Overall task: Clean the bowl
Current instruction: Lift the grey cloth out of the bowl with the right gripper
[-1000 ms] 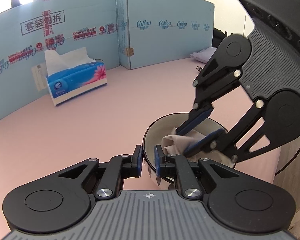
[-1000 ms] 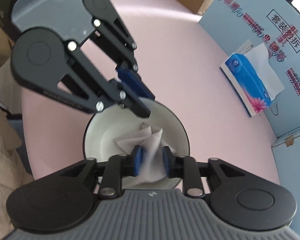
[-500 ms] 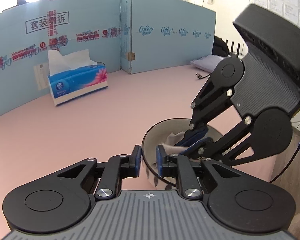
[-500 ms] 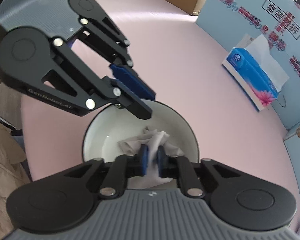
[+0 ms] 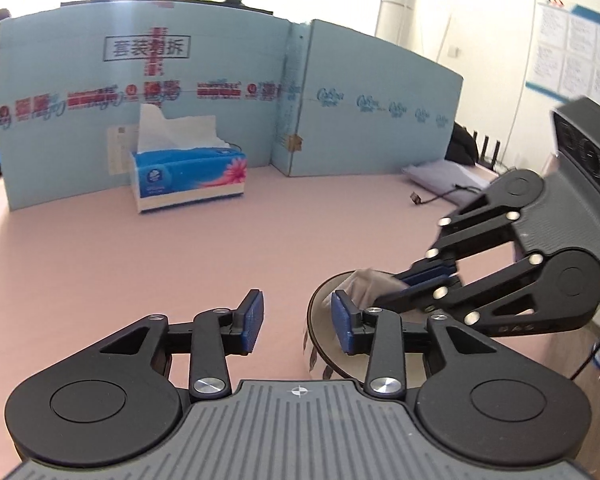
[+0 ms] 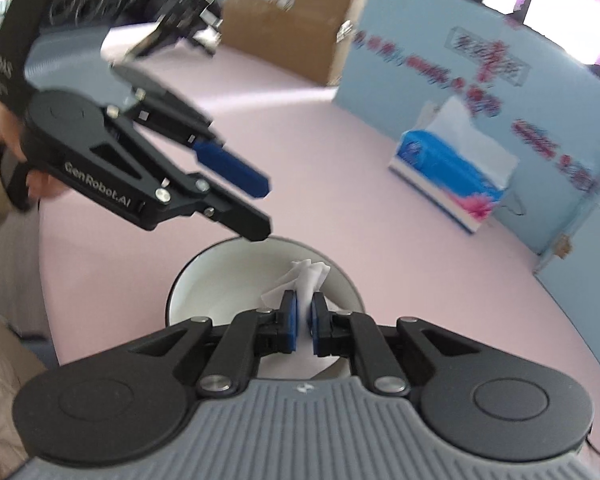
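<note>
Wiping step in hand, by the look of it. Bowl (image 6: 204, 280) standing on the pink surface (image 5: 180, 248) close to its near edge, dark outside, white inside. Right gripper (image 6: 303, 322) reaching over the bowl's rim, jaws closed on a crumpled white tissue (image 6: 306, 276), the wad poking out past the blue pads and hanging above the inner wall rather than clearly pressed to it. Left gripper (image 5: 296, 320) beside the bowl with jaws spread wide and holding nothing; one pad (image 5: 344, 328) over the rim, the other out above the bare surface, so no grip on the bowl at present. From the right wrist view, that same gripper (image 6: 236, 200) hovering just above the far rim, not touching. Tissue box (image 5: 188, 178) well apart, against the blue cardboard screen (image 5: 220, 80), a sheet sticking up from its slot. Next move likely one of two: tissue lowered back onto the white inside for another sweep, calling for the rim pinched by the left jaws to stop the bowl sliding; or, if wiping is judged done, tissue lifted clear and dropped away from the bowl. Cleanliness of the inside hard to judge through the blur.
</note>
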The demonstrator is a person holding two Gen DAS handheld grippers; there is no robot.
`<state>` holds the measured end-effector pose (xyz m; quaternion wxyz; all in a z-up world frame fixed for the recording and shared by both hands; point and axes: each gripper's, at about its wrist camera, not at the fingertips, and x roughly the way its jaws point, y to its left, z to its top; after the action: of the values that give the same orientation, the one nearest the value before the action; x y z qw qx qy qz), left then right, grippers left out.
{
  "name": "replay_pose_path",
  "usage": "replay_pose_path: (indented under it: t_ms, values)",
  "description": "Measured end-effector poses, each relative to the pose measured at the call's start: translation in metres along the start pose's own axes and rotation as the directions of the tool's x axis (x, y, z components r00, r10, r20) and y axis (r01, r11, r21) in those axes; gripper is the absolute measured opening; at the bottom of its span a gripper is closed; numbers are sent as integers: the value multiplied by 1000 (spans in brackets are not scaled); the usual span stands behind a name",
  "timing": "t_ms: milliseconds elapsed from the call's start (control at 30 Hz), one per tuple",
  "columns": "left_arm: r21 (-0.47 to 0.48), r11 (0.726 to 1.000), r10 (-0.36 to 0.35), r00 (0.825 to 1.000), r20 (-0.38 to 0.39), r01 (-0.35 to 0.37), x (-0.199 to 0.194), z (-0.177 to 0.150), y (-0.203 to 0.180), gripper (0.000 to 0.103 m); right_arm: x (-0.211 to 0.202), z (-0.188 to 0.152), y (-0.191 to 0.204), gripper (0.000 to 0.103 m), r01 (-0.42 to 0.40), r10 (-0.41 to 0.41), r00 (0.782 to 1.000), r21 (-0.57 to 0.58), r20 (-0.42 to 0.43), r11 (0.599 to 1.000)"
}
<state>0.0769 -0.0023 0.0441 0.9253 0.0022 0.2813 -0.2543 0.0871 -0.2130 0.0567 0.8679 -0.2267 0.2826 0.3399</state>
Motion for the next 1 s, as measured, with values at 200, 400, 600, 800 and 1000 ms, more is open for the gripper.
replay_pose_path:
  t_ms: [200,400,600,800,1000]
  values:
    - [-2,1000,0,1000,-5,0,0,-4,-3,49,-23,-10,-7,9,61,-66,996,84,61,995]
    - [-13,1000,17,1000,-11,-17,0,-8,-8,49,-37,-28,0,9,32,-45,994,139,96,990]
    - [-5,1000,27,999,-32,-28,4,-13,-14,49,-44,-43,17,9,11,-33,992,180,121,984]
    - [18,998,59,996,-62,-58,9,-13,-18,49,-42,-56,9,9,14,-63,982,262,179,965]
    - [17,997,70,995,-75,-69,11,-15,-17,49,-38,-64,-4,9,25,-99,971,316,218,948]
